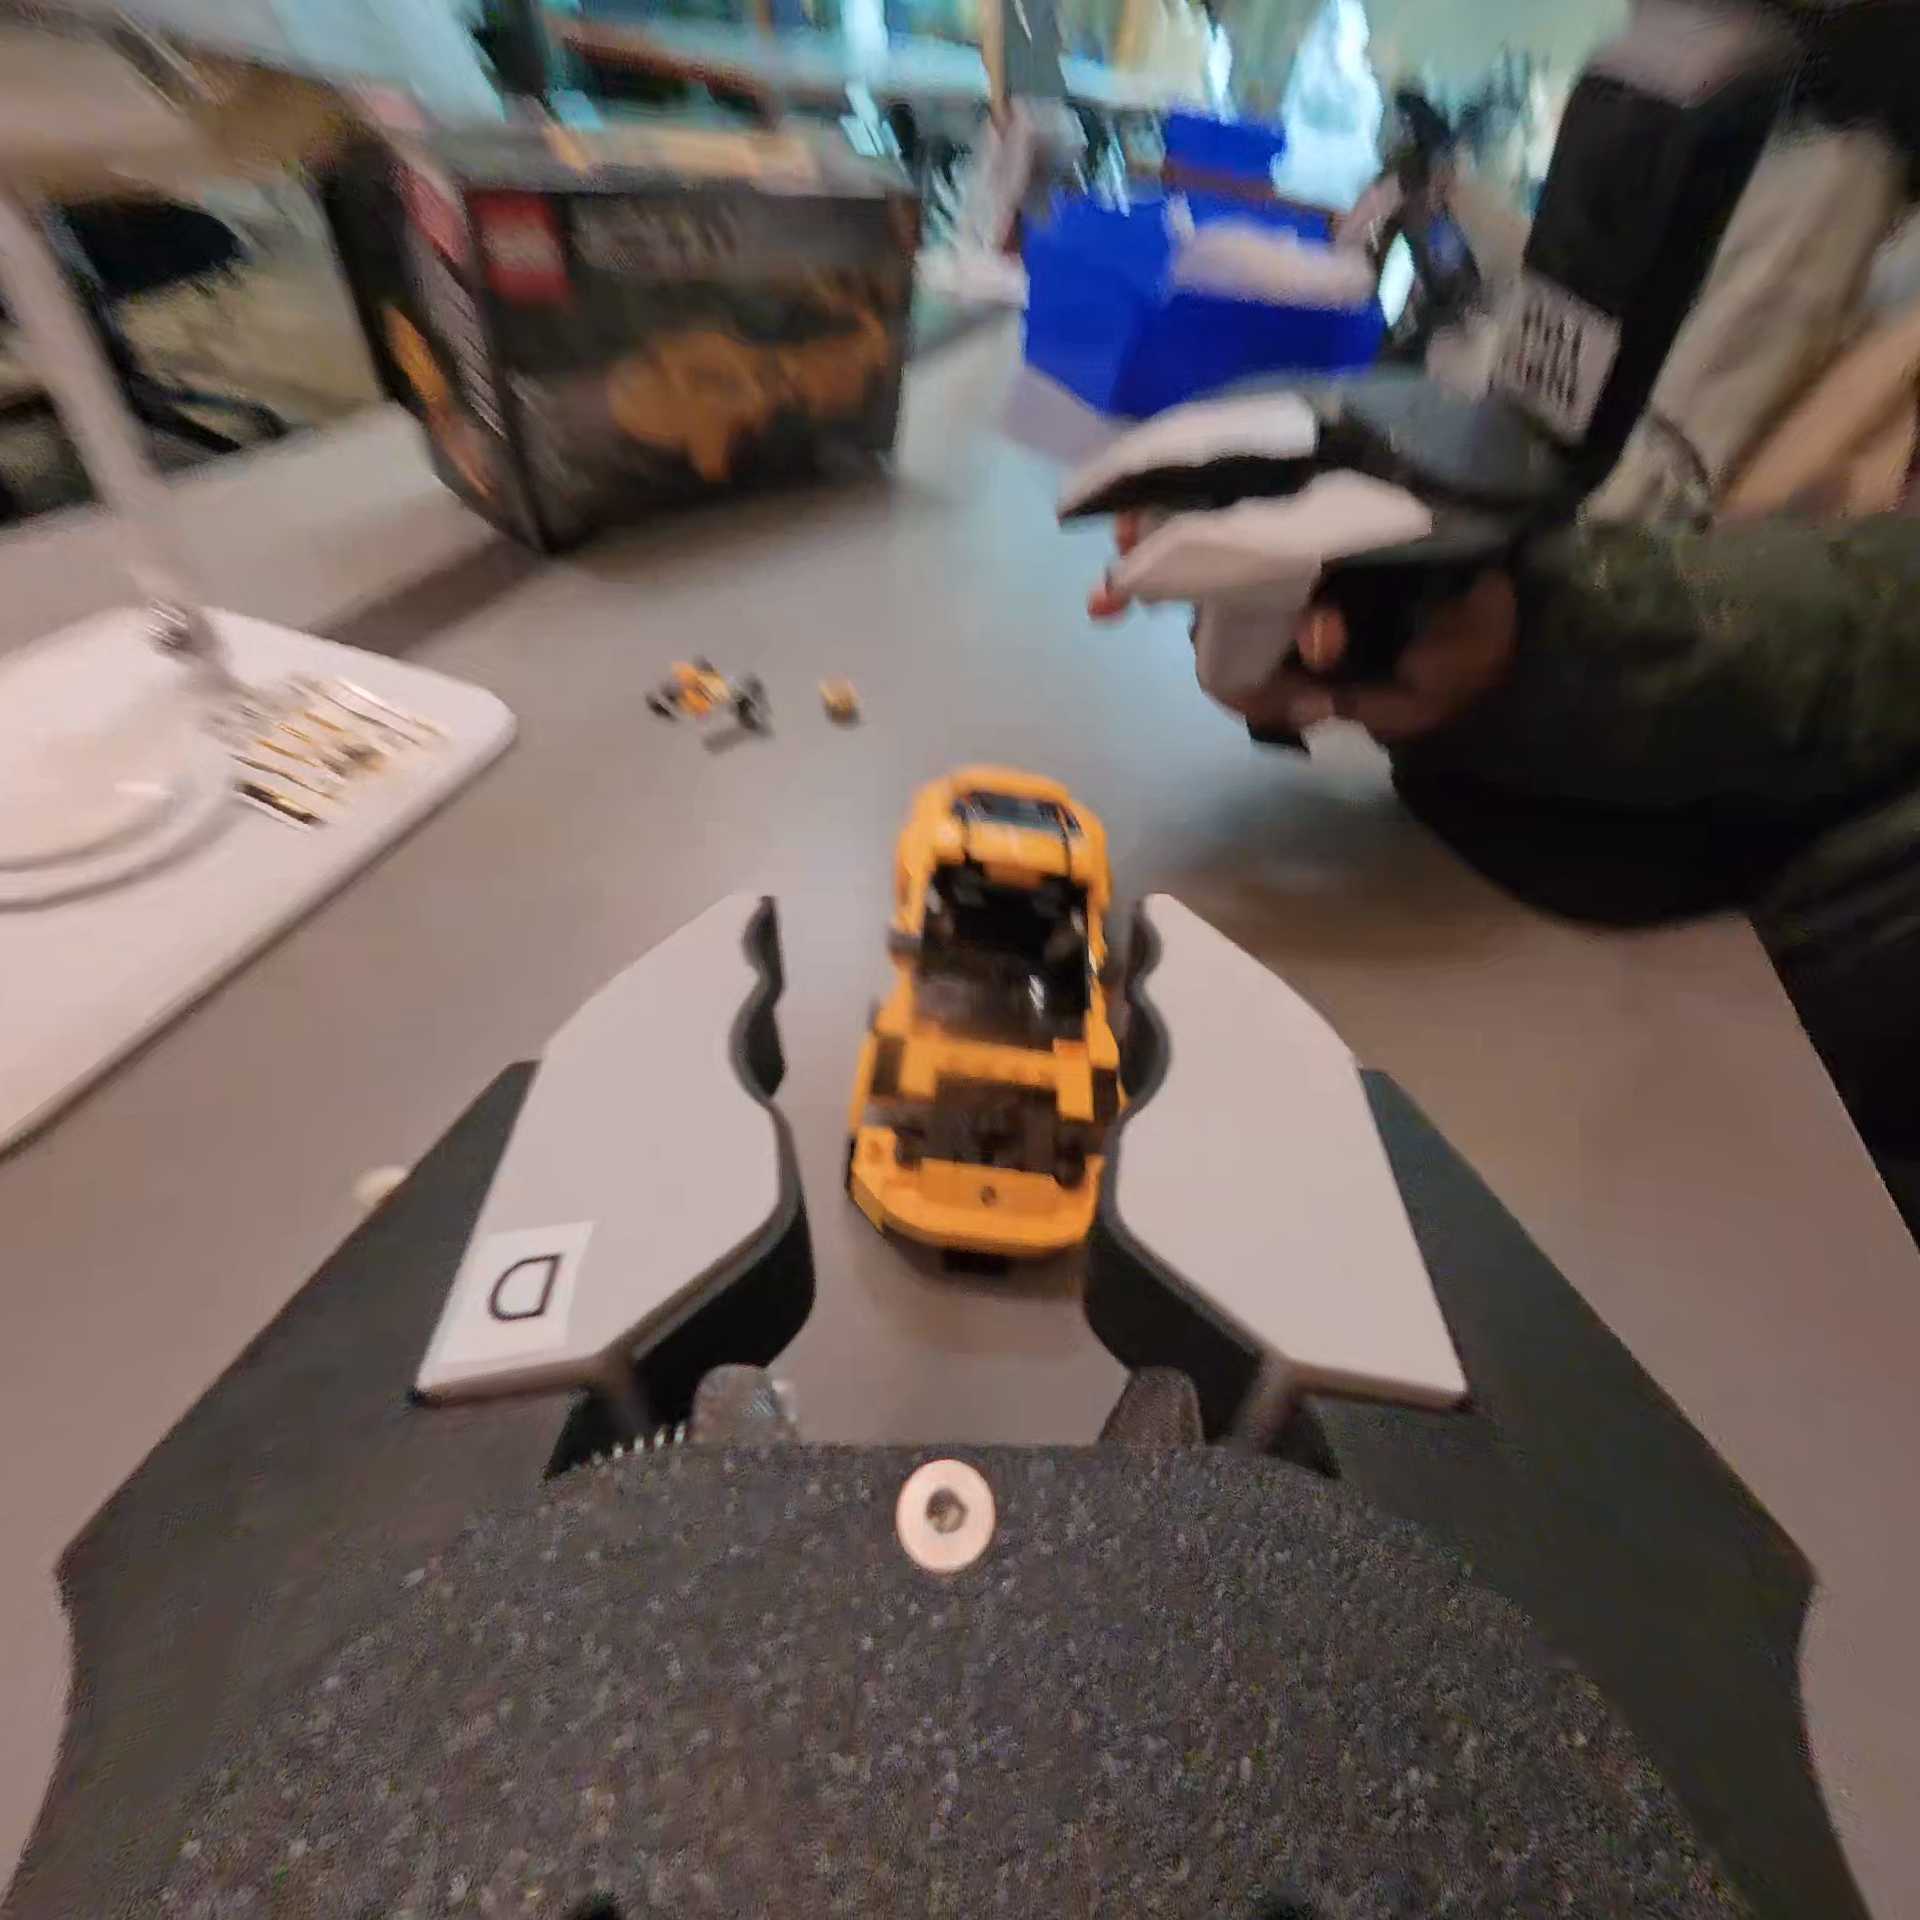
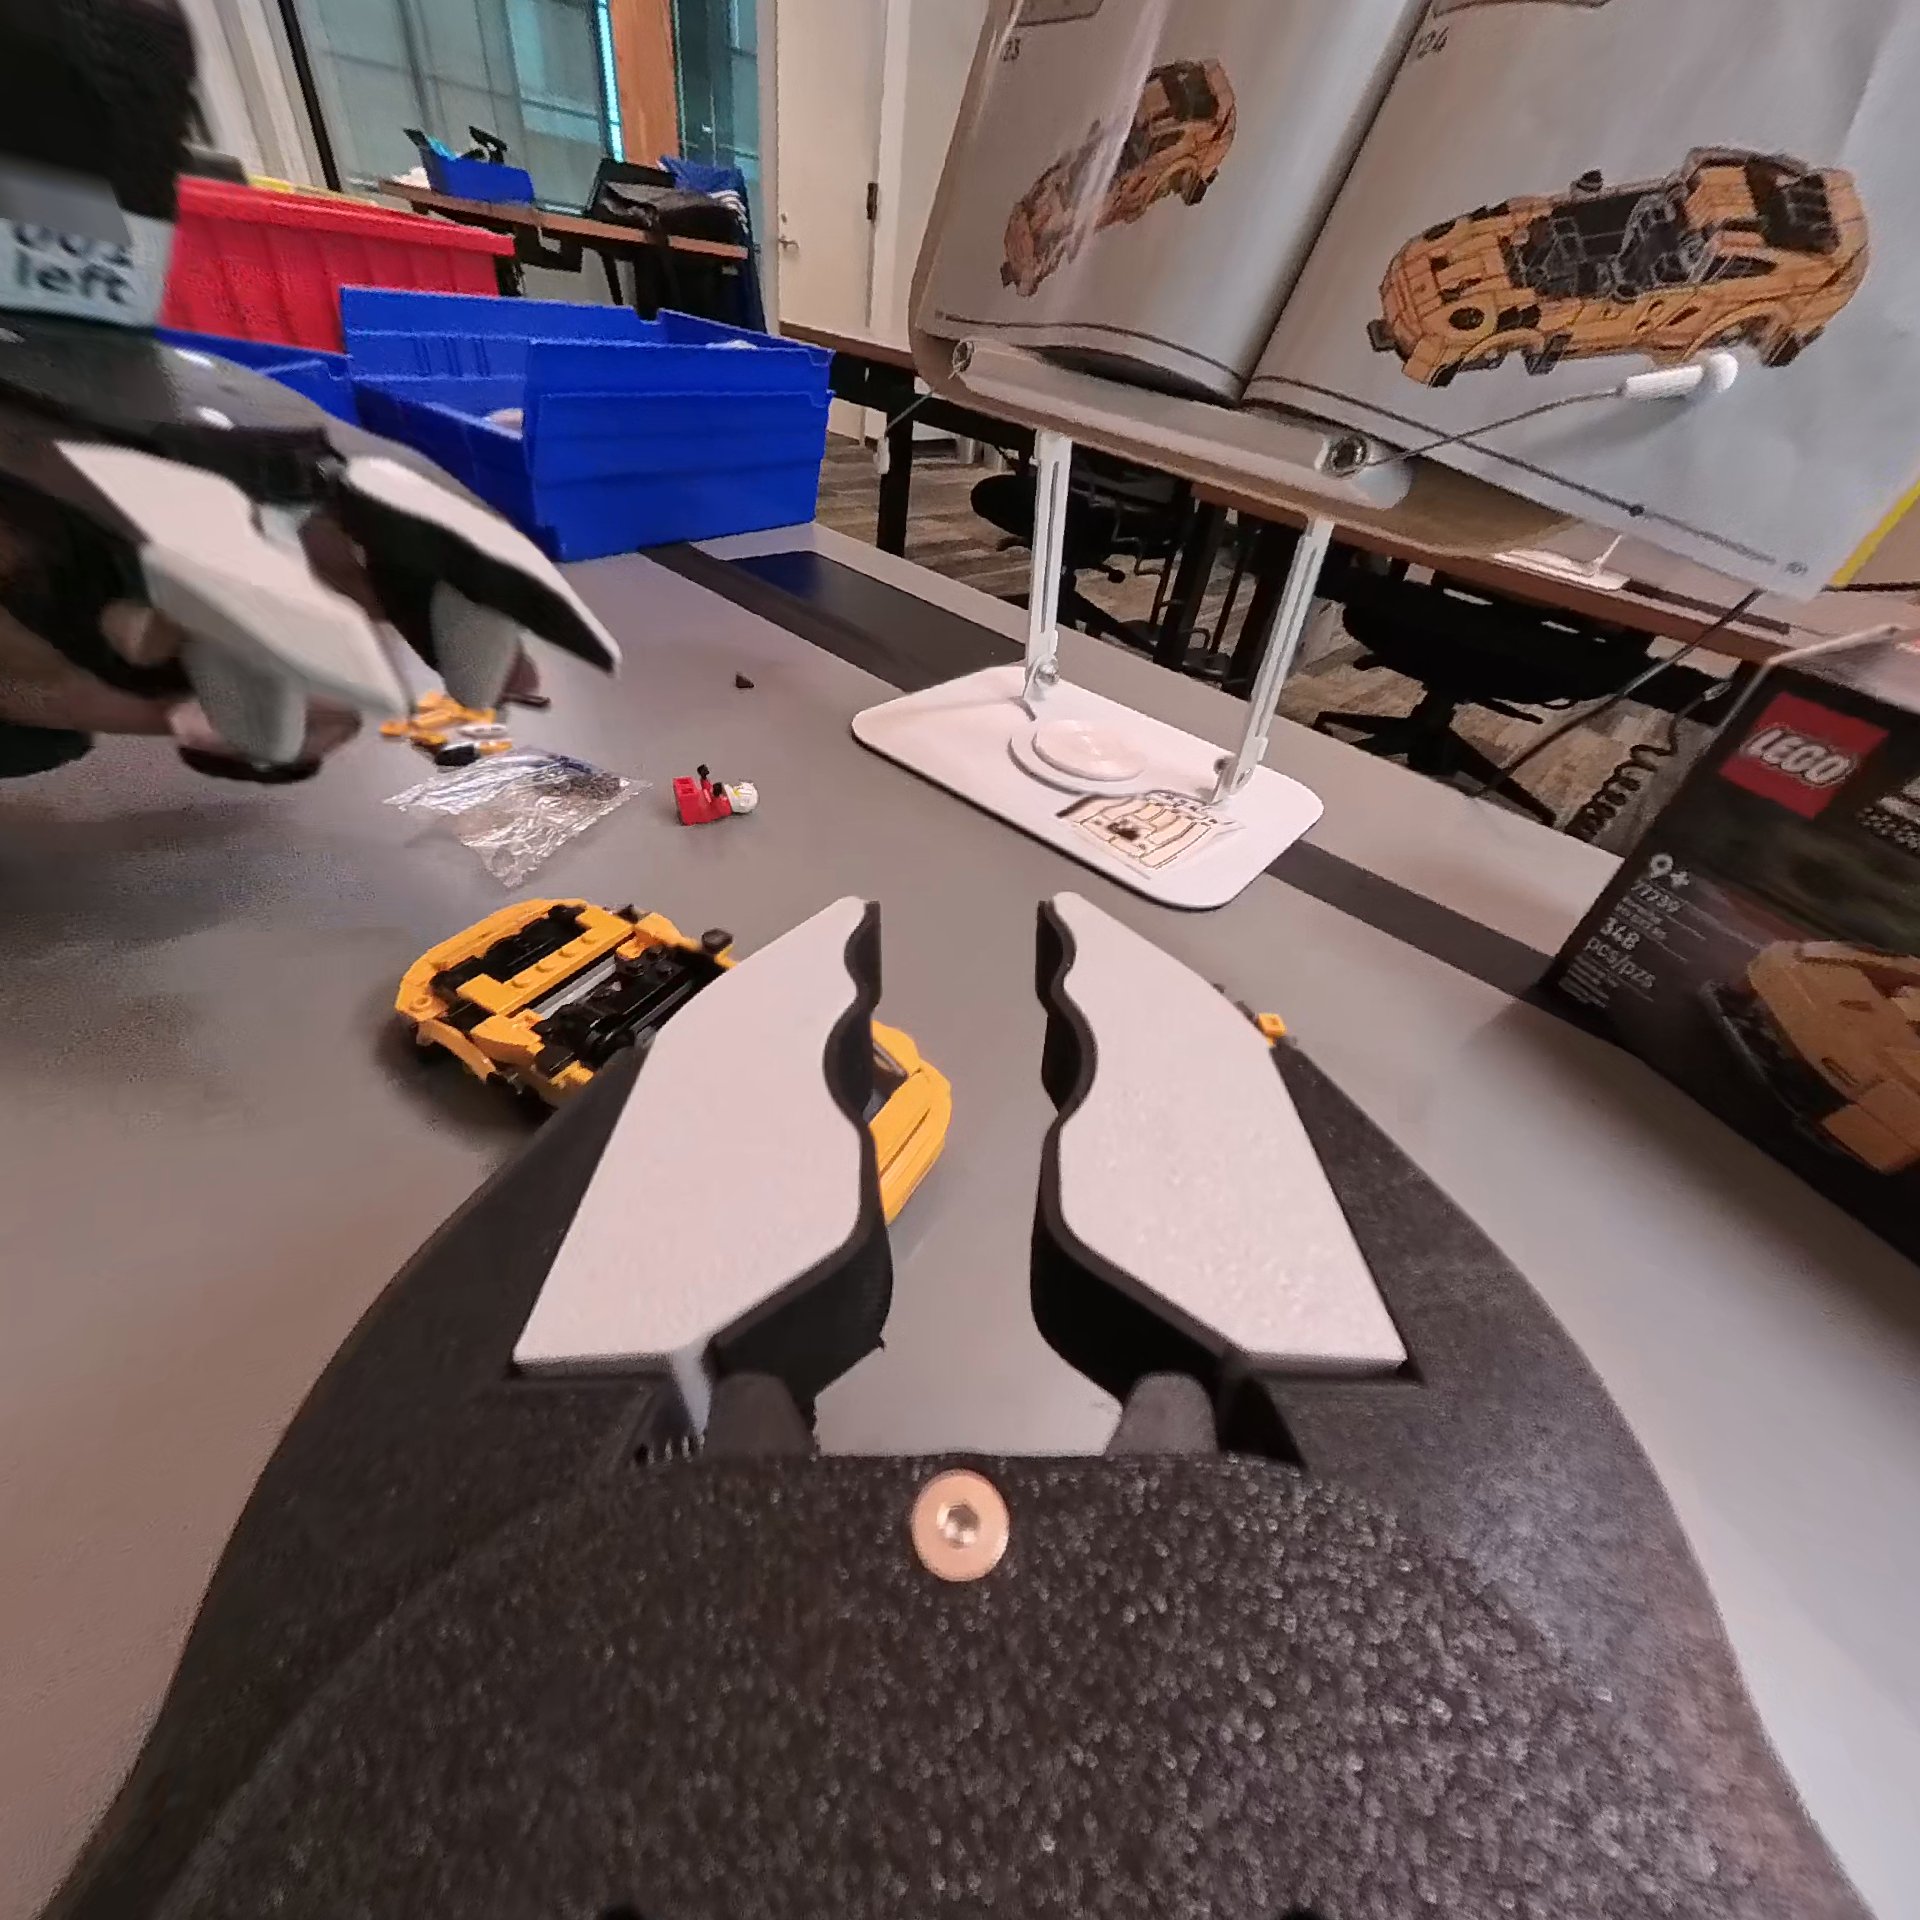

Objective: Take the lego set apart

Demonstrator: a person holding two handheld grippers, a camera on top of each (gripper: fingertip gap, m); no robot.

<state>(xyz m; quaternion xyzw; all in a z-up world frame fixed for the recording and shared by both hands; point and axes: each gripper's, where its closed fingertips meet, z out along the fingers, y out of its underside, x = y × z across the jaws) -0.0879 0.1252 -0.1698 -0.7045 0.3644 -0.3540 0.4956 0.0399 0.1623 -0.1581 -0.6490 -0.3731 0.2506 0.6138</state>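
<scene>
The yellow and black lego car point(image 1: 987, 1039) stands on the grey table with its cabin open on top. In the left wrist view it lies between the spread fingers of my left gripper point(image 1: 956, 914), which is open and not touching it. My right gripper point(image 2: 956, 914) is open and empty, and the car point(image 2: 540, 997) lies just left of its left finger, partly hidden. The left gripper point(image 2: 353, 675) hovers at the upper left of the right wrist view. The right gripper point(image 1: 1205, 520) shows at the upper right of the left wrist view, held by a hand.
Loose lego pieces point(image 1: 717, 696) lie beyond the car. A plastic bag point(image 2: 520, 805), a red piece with a minifigure point(image 2: 712, 798) and yellow bits point(image 2: 447, 722) lie on the table. A white book stand point(image 2: 1091, 800) holds a booklet point(image 2: 1455, 208). A lego box point(image 2: 1787, 935) stands right, blue bins point(image 2: 582, 416) behind. My hands' fingertips stand some 15 cm from each other.
</scene>
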